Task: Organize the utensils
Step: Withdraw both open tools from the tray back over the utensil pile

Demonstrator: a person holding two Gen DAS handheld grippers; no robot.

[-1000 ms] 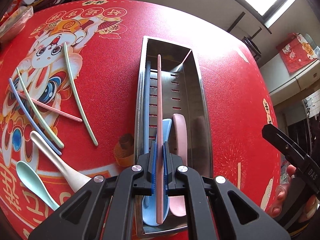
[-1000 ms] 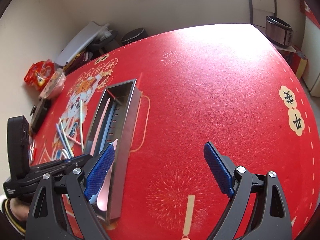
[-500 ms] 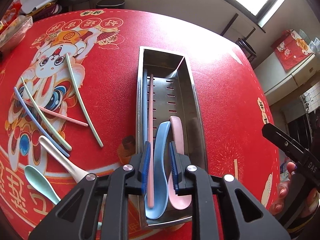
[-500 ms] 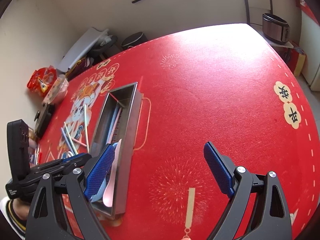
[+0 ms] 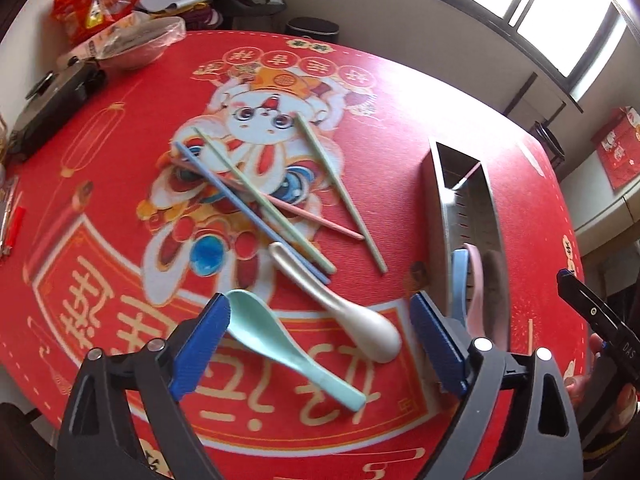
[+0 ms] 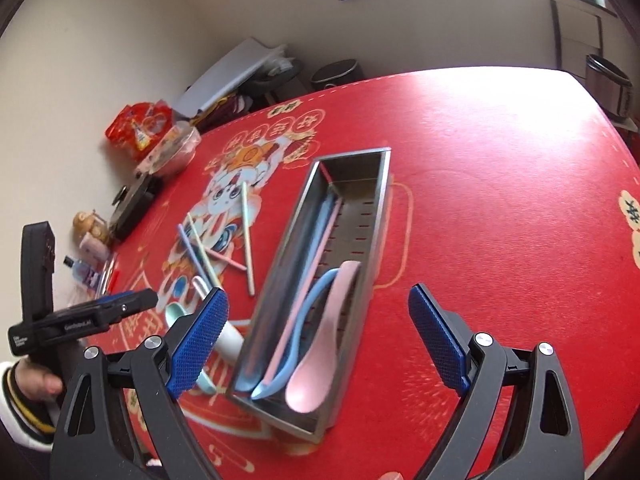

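A steel tray (image 6: 378, 216) (image 5: 436, 200) on the red tablecloth holds a pink chopstick (image 6: 310, 280), a blue chopstick (image 6: 316, 232), a blue spoon (image 6: 304, 320) and a pink spoon (image 6: 320, 368). Left of the tray lie a mint spoon (image 5: 276, 340), a white spoon (image 5: 340, 308) and several loose chopsticks (image 5: 256, 196). My left gripper (image 5: 320, 344) is open and empty above the two loose spoons. My right gripper (image 6: 318, 344) is open and empty above the tray's near end.
A bowl (image 5: 136, 44), snack bags (image 5: 96, 4) and a black device (image 5: 56, 100) sit at the table's far left. Small bottles (image 6: 86, 272) stand at the left edge. A pot (image 6: 608, 84) stands beyond the table's far right.
My left gripper let go of the pink chopstick in the tray, opened wide and swung left over the loose spoons. My right gripper moved closer to the tray.
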